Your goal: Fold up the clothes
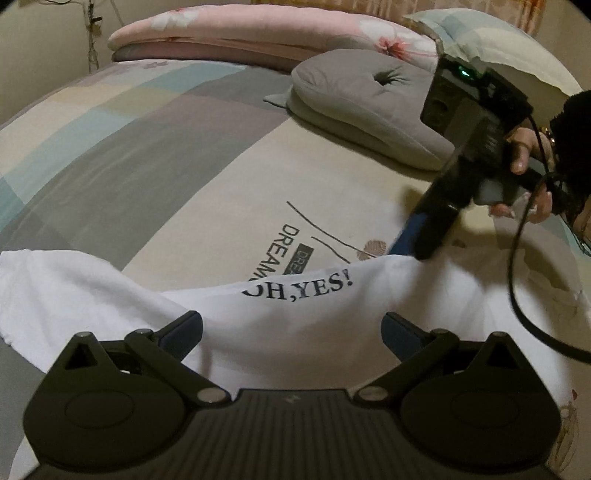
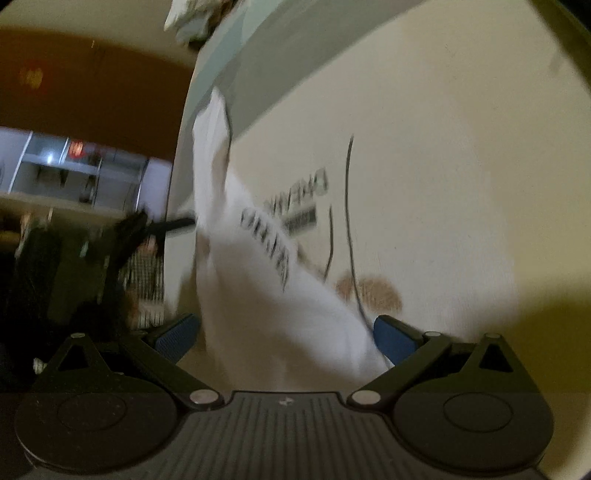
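A white T-shirt with black "OH,YES!" lettering lies on the bed, its far edge raised. My left gripper is open, its blue-padded fingers spread over the shirt's near part without pinching it. My right gripper reaches down at the shirt's raised far right edge. In the right wrist view the right gripper is open, and the blurred shirt runs between its spread fingers. Whether the cloth touches a pad is unclear.
The bed has a grey, beige and teal patchwork sheet with "DREAM" print. A grey cushion, a pink floral quilt and a pillow lie at the head. The right gripper's black cable hangs over the shirt. The bed's edge drops to the room.
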Demonstrator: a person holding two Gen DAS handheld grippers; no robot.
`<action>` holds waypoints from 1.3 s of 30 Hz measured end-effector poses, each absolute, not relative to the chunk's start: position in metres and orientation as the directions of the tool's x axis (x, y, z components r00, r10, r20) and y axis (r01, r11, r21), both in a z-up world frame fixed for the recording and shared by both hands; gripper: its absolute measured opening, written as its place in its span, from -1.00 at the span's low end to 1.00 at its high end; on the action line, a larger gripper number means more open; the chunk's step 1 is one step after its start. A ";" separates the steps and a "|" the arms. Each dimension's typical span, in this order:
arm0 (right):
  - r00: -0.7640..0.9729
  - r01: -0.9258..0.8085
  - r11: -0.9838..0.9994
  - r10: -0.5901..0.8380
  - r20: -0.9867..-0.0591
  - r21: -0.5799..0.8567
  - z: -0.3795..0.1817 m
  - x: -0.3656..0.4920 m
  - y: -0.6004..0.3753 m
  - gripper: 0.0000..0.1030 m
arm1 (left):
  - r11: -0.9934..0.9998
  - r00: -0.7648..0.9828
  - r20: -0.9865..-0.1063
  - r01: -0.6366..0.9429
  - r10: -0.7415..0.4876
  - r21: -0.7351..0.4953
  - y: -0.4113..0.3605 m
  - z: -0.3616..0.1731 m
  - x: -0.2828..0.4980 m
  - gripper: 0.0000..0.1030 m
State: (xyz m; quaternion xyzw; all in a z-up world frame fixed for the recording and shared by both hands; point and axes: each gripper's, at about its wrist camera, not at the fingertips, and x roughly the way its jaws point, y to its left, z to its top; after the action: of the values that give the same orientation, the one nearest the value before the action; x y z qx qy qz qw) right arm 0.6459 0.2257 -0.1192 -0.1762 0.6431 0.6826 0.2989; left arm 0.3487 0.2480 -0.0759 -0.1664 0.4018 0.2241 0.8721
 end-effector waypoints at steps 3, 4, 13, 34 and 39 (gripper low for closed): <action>-0.771 -0.621 0.003 0.179 -0.611 0.784 -0.119 0.648 0.222 1.00 | 0.856 0.588 -0.769 -0.505 0.249 -0.109 0.245 -0.076 0.348 0.98; -0.775 -0.616 0.001 0.178 -0.606 0.788 -0.119 0.649 0.221 1.00 | 0.857 0.588 -0.769 -0.504 0.250 -0.107 0.244 -0.076 0.349 0.98; -0.764 -0.637 -0.076 0.194 -0.615 0.767 -0.121 0.636 0.235 0.55 | 0.853 0.595 -0.762 -0.510 0.256 -0.112 0.244 -0.072 0.351 0.98; -0.218 -0.924 0.211 0.393 -0.893 0.319 -0.087 0.642 0.200 -0.93 | 0.822 0.564 -0.775 -0.560 0.285 -0.106 0.256 -0.071 0.337 0.98; -0.287 -0.895 0.182 0.466 -0.837 0.407 -0.074 0.641 0.198 -0.79 | 0.789 0.537 -0.789 -0.604 0.298 -0.113 0.268 -0.073 0.327 0.98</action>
State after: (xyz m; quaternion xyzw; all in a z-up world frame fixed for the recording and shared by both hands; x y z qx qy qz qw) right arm 0.6406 0.1981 -0.0737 -0.2042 0.5251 0.6062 0.5613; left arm 0.3274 0.2676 -0.0726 -0.1900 0.4027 0.2636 0.8557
